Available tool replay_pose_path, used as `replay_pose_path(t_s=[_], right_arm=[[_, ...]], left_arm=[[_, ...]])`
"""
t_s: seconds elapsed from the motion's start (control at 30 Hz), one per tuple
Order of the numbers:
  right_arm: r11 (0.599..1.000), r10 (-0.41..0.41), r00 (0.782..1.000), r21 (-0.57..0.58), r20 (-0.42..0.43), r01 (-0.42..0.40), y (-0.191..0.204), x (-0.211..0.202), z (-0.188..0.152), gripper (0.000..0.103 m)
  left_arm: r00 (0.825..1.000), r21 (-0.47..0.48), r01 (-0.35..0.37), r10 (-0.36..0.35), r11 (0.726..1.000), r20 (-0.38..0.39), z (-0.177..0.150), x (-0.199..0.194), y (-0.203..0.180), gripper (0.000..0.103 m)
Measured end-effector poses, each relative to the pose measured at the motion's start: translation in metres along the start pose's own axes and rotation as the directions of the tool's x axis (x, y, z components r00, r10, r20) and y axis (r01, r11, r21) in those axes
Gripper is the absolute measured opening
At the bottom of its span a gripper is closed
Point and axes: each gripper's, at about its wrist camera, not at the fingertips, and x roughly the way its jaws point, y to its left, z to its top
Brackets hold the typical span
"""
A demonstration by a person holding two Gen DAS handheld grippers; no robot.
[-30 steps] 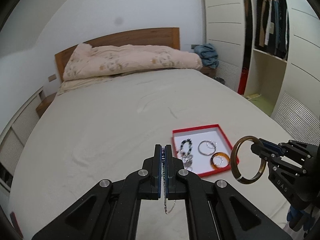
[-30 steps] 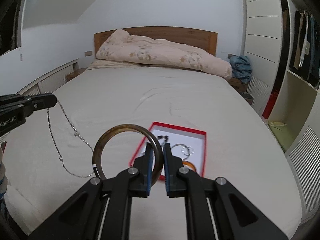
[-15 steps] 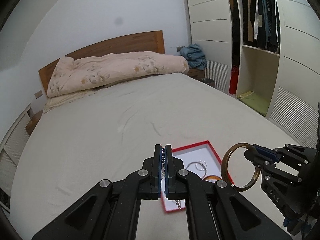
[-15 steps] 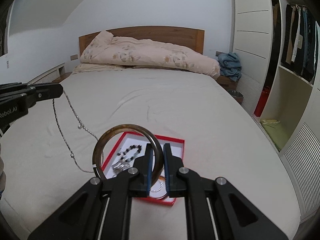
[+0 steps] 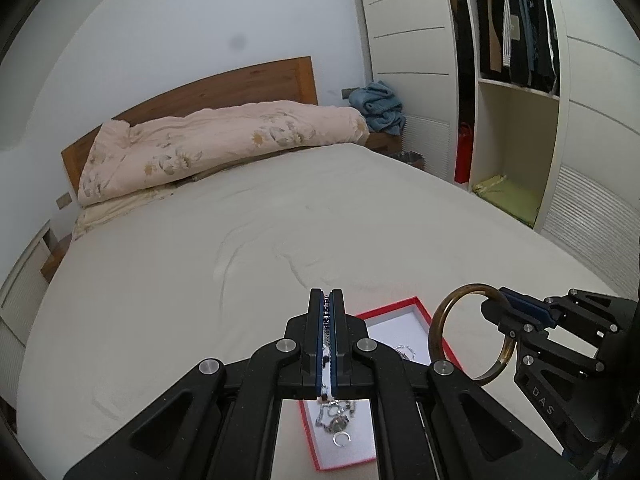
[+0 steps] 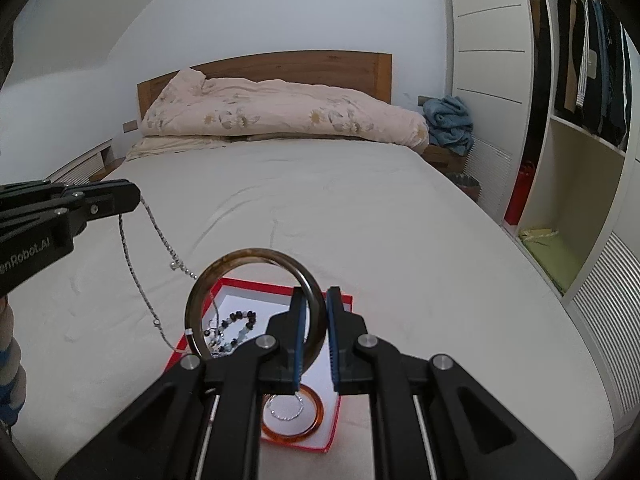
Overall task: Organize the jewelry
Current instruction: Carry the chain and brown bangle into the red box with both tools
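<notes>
A red-rimmed white tray (image 6: 280,290) (image 5: 394,307) lies on the bed and holds a dark bead bracelet (image 6: 240,316), an amber bangle (image 6: 316,420) and a thin silver ring (image 6: 286,414). My left gripper (image 5: 330,304) (image 6: 134,196) is shut on a silver chain necklace (image 6: 128,256), which hangs down over the tray's left side. My right gripper (image 6: 316,300) (image 5: 500,302) is shut on a brown bangle (image 6: 224,276) (image 5: 438,320), held upright above the tray.
The tray sits near the front of a wide beige bed (image 6: 360,220). A folded floral duvet (image 6: 280,116) lies at the headboard. An open white wardrobe (image 6: 580,160) with hanging clothes stands to the right of the bed.
Both grippers have moved forward over the tray. The hanging chain now trails into the tray's left side, and the bangle is nearer above the tray.
</notes>
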Motion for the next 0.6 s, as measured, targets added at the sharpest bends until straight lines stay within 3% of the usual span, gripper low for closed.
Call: replay_pose_path(t_s=[0.6], right_arm=[[0.999, -0.014, 0.999, 0.033, -0.052, 0.015, -0.004, 0.064, -0.018, 0.009]], left_arm=[[0.997, -0.033, 0.043, -0.045, 0.999, -0.07, -0.03, 0.058, 0.005, 0.002]])
